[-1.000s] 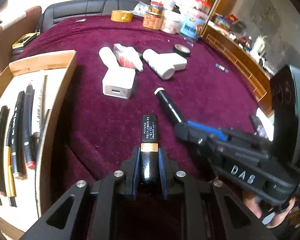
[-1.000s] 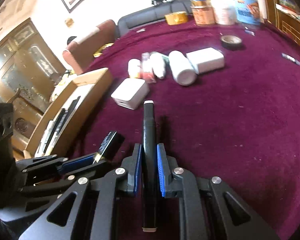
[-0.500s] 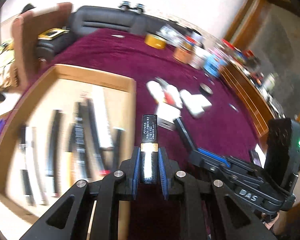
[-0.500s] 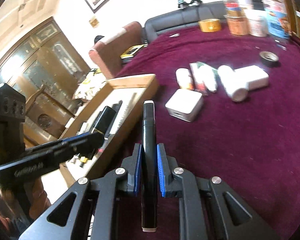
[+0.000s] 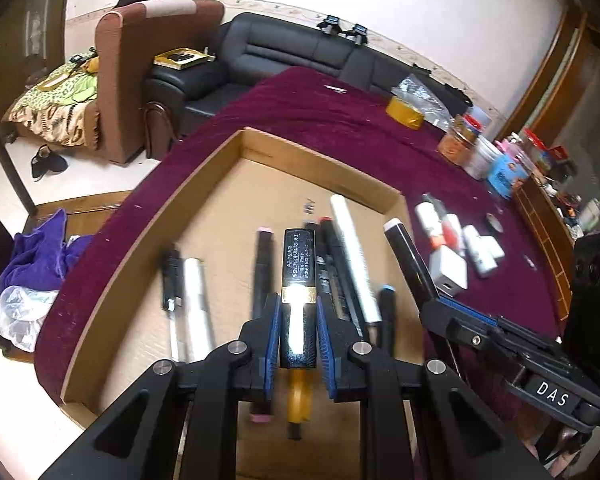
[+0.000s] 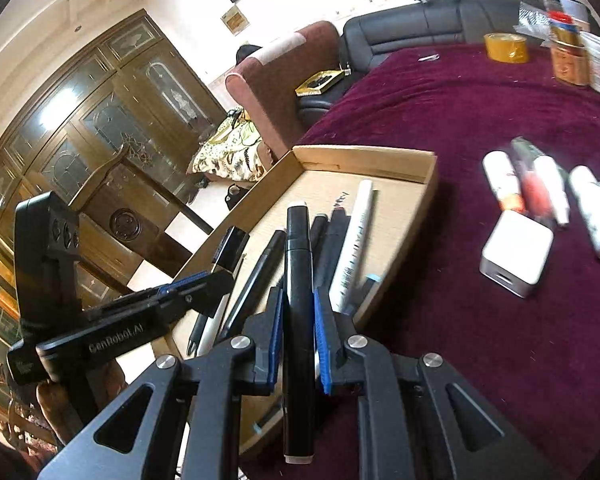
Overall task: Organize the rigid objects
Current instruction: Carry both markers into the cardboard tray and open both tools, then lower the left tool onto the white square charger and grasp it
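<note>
My left gripper (image 5: 297, 322) is shut on a black lipstick tube with a gold band (image 5: 298, 276) and holds it above the cardboard tray (image 5: 228, 160). My right gripper (image 6: 298, 322) is shut on a black marker with a white cap end (image 6: 298, 264), above the tray's (image 6: 364, 156) near right part. The right gripper and its marker (image 5: 410, 264) show at the right of the left wrist view. The left gripper and its tube (image 6: 230, 248) show at the left of the right wrist view. Several pens and markers (image 5: 352, 256) lie side by side in the tray.
On the maroon cloth right of the tray lie a white charger cube (image 6: 518, 254), white tubes (image 6: 594, 210) and a red-and-white tube (image 6: 534, 188). Jars (image 6: 568, 60) and a tape roll (image 6: 504, 48) stand at the far edge. A black sofa (image 5: 284, 52) lies behind.
Both grippers have swung left from over the cloth to over the tray, each still holding its object. The loose white items now lie to the right.
</note>
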{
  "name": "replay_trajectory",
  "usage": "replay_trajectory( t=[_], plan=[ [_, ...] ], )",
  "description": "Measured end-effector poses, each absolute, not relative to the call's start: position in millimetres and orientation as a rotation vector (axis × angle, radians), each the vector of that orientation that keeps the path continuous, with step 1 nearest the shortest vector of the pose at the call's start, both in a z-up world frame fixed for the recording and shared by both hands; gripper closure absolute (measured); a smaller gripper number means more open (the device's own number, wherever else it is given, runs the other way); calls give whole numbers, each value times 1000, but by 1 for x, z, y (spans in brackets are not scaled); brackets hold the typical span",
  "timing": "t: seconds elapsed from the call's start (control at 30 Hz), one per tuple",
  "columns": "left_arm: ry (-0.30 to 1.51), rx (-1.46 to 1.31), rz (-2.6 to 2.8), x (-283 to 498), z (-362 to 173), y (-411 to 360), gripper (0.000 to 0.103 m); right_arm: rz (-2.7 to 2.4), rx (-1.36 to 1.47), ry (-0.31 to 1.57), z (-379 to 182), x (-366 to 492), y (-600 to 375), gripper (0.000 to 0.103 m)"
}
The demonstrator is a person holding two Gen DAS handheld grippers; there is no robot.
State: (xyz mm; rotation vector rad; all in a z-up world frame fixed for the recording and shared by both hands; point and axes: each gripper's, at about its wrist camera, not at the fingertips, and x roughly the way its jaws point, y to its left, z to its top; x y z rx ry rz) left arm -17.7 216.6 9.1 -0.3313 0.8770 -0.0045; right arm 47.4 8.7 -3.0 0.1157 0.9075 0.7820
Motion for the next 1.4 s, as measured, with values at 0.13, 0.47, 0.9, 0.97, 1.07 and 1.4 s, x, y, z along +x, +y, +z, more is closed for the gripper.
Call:
replay_trajectory(
  t=[0.13, 0.47, 0.9, 0.97, 1.07, 1.4],
  plan=[
    [876, -334, 16, -8, 7, 228, 85, 749, 62, 900, -5, 56, 25, 88],
    [954, -283, 53, 21, -13, 244, 85, 687, 18, 915, -16, 75, 48, 88],
    [1012, -264, 73, 25, -24, 238, 85, 642, 1, 947, -29, 78, 53, 87],
    [1002, -265, 74, 24, -22, 238, 83, 637, 6, 942, -29, 77, 52, 87],
    [987, -262, 76, 22, -20, 237, 57, 643, 25, 932, -25, 78, 50, 63],
    [884, -249, 58, 1, 8, 220, 41, 779, 100, 792, 15, 49, 16, 37]
  ],
)
